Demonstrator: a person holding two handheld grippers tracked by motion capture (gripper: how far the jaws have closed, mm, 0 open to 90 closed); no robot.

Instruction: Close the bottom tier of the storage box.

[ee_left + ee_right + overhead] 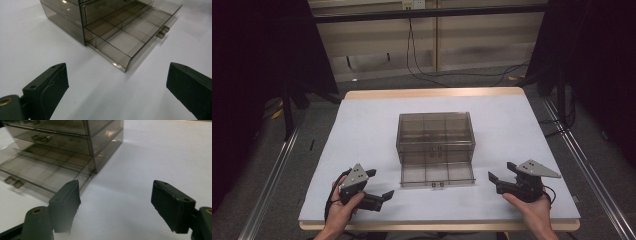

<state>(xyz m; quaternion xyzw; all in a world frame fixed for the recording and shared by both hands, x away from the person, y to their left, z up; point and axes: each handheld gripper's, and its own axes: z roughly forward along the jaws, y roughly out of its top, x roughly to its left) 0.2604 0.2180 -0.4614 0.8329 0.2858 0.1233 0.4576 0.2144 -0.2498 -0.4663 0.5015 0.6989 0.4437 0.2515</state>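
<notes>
Two hand-held grippers sit low at the near edge of the white tabletop (362, 125), one per hand, both with jaws spread wide and nothing between them. Left hand-held gripper (379, 186) is at near left, right hand-held gripper (499, 175) at near right, well apart from each other. Smoked clear drawer box (435, 132) stands mid-tabletop between them, farther back. Its bottom drawer (437, 174) is pulled out toward the person, dividers visible, compartments look empty; small handle (163, 31) on the drawer front. Upper drawers closed. Left gripper view: drawer corner ahead of the jaws, not touching. Right gripper view: box and drawer off to the left, apart from the jaws
</notes>
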